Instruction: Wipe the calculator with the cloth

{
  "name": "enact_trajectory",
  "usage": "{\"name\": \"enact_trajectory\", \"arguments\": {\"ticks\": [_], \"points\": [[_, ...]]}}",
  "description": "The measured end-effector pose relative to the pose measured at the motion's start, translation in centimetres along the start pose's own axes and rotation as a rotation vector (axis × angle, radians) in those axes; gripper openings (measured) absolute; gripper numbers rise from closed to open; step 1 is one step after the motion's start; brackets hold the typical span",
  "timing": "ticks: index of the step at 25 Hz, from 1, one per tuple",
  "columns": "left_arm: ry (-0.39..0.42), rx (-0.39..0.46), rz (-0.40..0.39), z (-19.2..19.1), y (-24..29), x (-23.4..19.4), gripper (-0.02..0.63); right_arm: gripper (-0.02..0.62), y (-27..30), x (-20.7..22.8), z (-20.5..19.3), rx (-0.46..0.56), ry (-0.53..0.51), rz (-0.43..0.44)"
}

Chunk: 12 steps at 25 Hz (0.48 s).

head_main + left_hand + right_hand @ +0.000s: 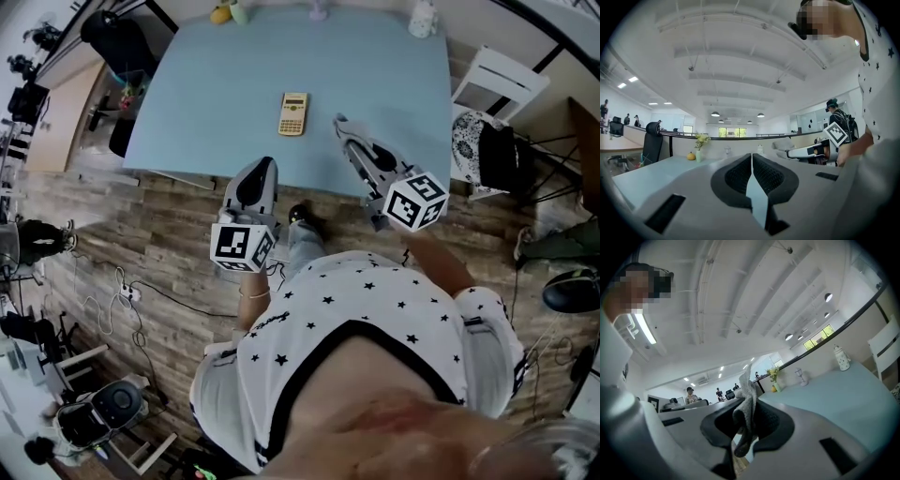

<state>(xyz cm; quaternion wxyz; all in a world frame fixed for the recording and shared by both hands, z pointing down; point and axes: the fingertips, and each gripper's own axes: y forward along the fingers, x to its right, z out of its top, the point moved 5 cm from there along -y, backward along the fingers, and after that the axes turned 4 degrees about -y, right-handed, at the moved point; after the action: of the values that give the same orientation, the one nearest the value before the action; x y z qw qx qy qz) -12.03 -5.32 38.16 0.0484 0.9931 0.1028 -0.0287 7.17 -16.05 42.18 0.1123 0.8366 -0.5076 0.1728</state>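
We see the yellow calculator (293, 113) lying flat on the light blue table (394, 75), apart from both grippers. The left gripper (751, 155) has its jaws pressed together with nothing between them, at the near table edge. The right gripper (746, 408) has its jaws clamped on the grey cloth (748, 384), a little right of the calculator.

Your pale blue table (375, 75) stands on a wood-plank floor (169, 206). At its right you have a white chair (502, 80), and at its left a black office chair (117, 42). Beyond its far edge hang round ceiling lamps (715, 114) above bright windows (730, 132).
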Motion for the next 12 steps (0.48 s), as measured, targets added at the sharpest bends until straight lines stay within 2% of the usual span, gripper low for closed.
{"name": "enact_trajectory", "arguments": {"ticks": [12], "points": [[-0.017, 0.001, -0.081, 0.7, 4.6, -6.7, 0.035, 0.044, 5.8, 1.3, 0.8, 0.012, 0.001, -0.094]]}}
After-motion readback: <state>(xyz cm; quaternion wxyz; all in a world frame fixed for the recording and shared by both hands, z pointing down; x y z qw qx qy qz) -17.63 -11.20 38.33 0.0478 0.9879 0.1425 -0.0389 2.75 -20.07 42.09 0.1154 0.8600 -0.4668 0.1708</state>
